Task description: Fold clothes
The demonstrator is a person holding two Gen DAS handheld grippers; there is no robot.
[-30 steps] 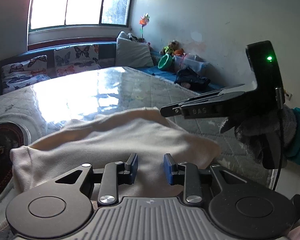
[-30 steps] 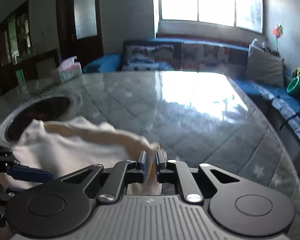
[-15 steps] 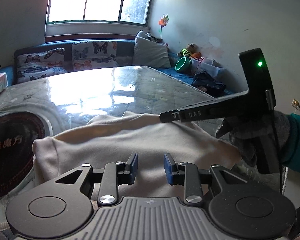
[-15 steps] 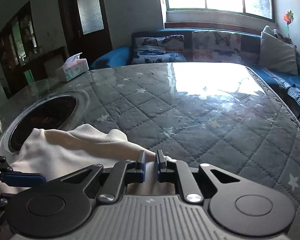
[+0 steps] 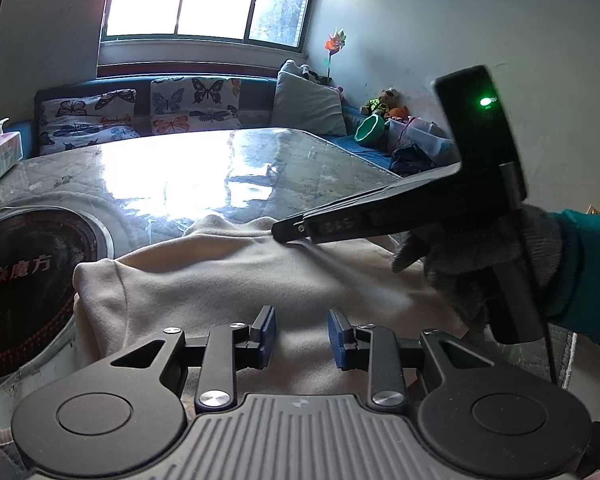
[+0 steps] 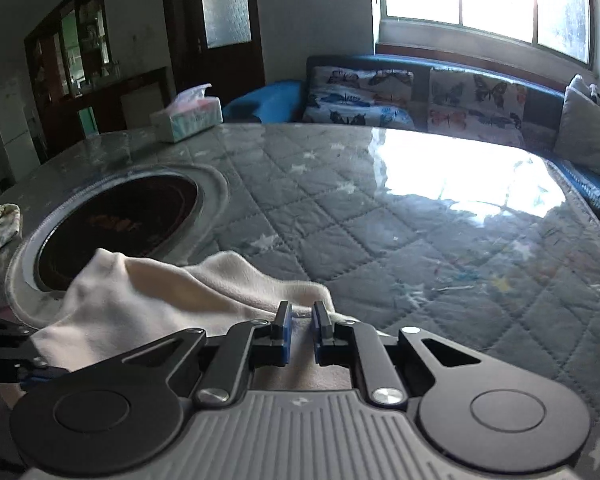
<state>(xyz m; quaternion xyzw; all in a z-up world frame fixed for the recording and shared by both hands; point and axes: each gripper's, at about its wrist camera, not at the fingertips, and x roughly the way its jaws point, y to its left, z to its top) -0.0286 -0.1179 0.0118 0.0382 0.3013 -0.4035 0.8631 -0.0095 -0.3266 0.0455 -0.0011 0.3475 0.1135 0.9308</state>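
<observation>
A cream garment [image 5: 228,280] lies bunched on the quilted grey table cover [image 5: 300,176]. My left gripper [image 5: 302,334] is open and hovers just above the garment's near part, with nothing between its blue pads. My right gripper [image 6: 300,322] has its jaws a little apart over the garment's far edge [image 6: 204,288]. The cloth lies under the pads and is not pinched. In the left wrist view the right gripper [image 5: 284,234] reaches in from the right, its tips resting on the cloth, held by a grey gloved hand [image 5: 496,256].
A round dark inset hotplate [image 6: 116,228] sits in the table beside the garment. A tissue box [image 6: 188,114] stands at the far left edge. A patterned cloth [image 6: 0,224] lies at the left. A sofa with butterfly cushions [image 6: 420,96] runs behind the table.
The right gripper has opened slightly and let go of the cream garment's edge, which now lies on the table. Both grippers have moved lower and forward. The left gripper stays open.
</observation>
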